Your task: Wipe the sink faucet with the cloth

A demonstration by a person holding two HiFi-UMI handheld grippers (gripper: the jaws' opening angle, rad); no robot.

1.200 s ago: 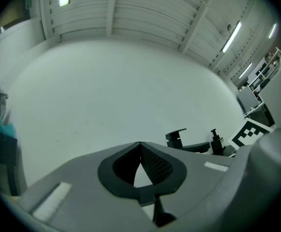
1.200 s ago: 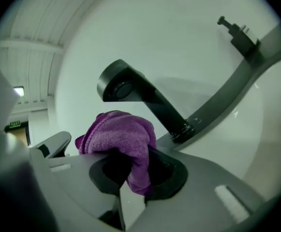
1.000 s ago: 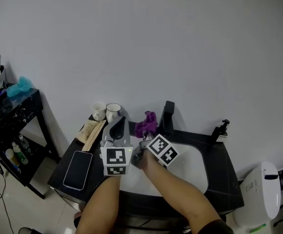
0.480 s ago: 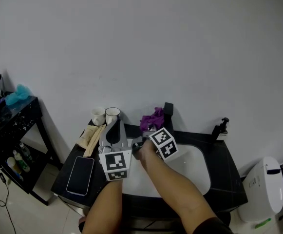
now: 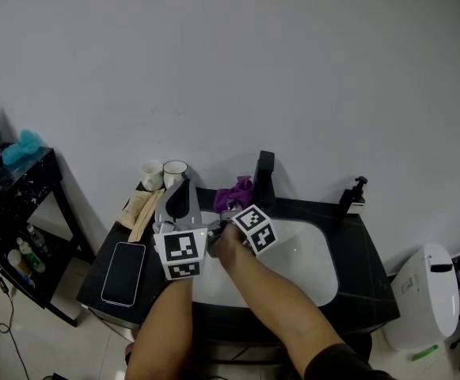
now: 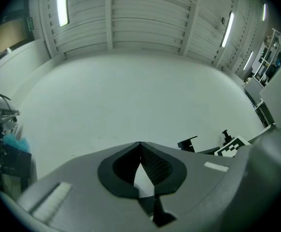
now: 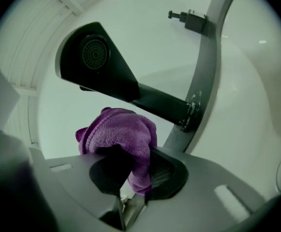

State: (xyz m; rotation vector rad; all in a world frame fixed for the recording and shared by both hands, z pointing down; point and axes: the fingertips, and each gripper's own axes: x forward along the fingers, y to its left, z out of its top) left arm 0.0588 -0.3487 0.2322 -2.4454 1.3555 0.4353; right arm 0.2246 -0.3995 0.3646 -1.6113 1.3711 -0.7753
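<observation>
The black sink faucet (image 5: 264,176) stands at the back of the white basin (image 5: 309,267). A purple cloth (image 5: 234,192) is bunched just left of it, with my right gripper (image 5: 231,205) shut on it. In the right gripper view the cloth (image 7: 121,129) bulges out of the gripper (image 7: 130,166) below the faucet spout (image 7: 101,64), a little apart from it. My left gripper (image 5: 179,197) is held left of the basin, shut with nothing in it. The left gripper view has that gripper (image 6: 140,145) pointing at the bare wall, with the faucet (image 6: 187,143) low at the right.
On the black counter (image 5: 368,291) lie a phone (image 5: 124,273) and a folded beige item (image 5: 141,209). Two cups (image 5: 162,173) stand at the back left, a black soap pump (image 5: 355,192) at the back right. A dark side shelf (image 5: 16,192) is at the left, a white appliance (image 5: 427,291) at the right.
The right gripper carried the cloth up against the faucet's left side, then eased it slightly back to the left. The left gripper stayed shut beside the basin.
</observation>
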